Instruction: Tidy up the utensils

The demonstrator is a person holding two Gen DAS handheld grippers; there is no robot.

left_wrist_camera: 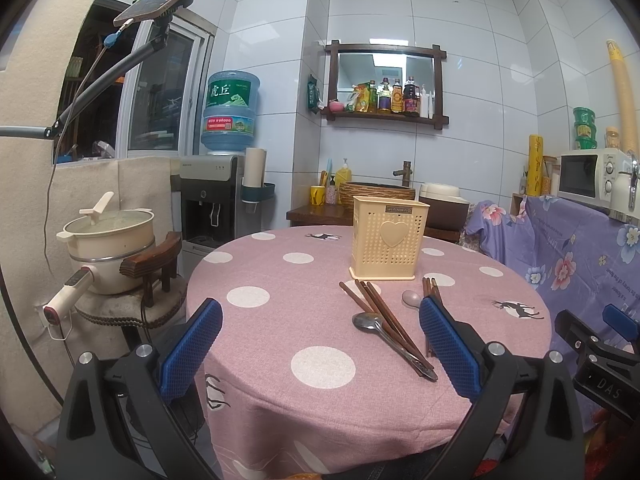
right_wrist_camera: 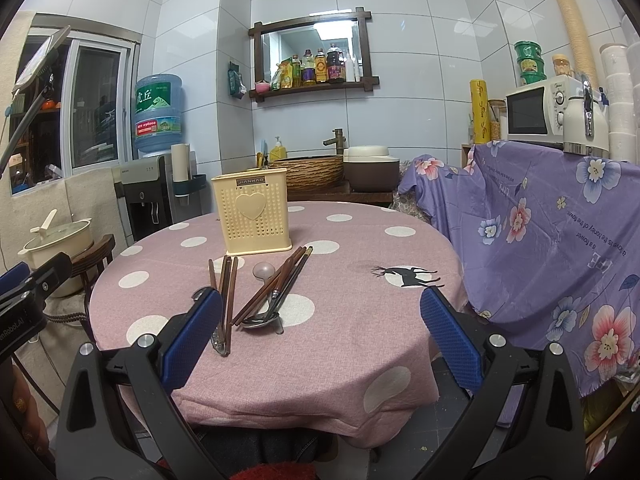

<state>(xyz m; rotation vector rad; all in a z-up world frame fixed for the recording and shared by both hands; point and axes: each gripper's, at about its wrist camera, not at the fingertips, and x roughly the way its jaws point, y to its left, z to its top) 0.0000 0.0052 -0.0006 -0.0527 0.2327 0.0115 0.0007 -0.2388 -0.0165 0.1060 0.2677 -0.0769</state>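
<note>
A cream perforated utensil holder (left_wrist_camera: 388, 238) with a heart stands on the round pink polka-dot table (left_wrist_camera: 280, 312); it also shows in the right wrist view (right_wrist_camera: 256, 216). In front of it lie brown chopsticks (left_wrist_camera: 380, 316) crossing a metal spoon (left_wrist_camera: 370, 322), and a white spoon (left_wrist_camera: 412, 298). The right wrist view shows two chopstick groups (right_wrist_camera: 226, 292) (right_wrist_camera: 276, 288), a metal spoon (right_wrist_camera: 262, 320) and the white spoon (right_wrist_camera: 264, 270). My left gripper (left_wrist_camera: 320, 344) is open and empty, near the table's front edge. My right gripper (right_wrist_camera: 320, 340) is open and empty too.
A cream pot (left_wrist_camera: 110, 244) sits on a stool left of the table. A water dispenser (left_wrist_camera: 212, 200) stands behind. A purple floral cloth (right_wrist_camera: 540, 248) covers furniture to the right, with a microwave (right_wrist_camera: 540, 108) on top. A sink counter (left_wrist_camera: 376, 200) lies behind the table.
</note>
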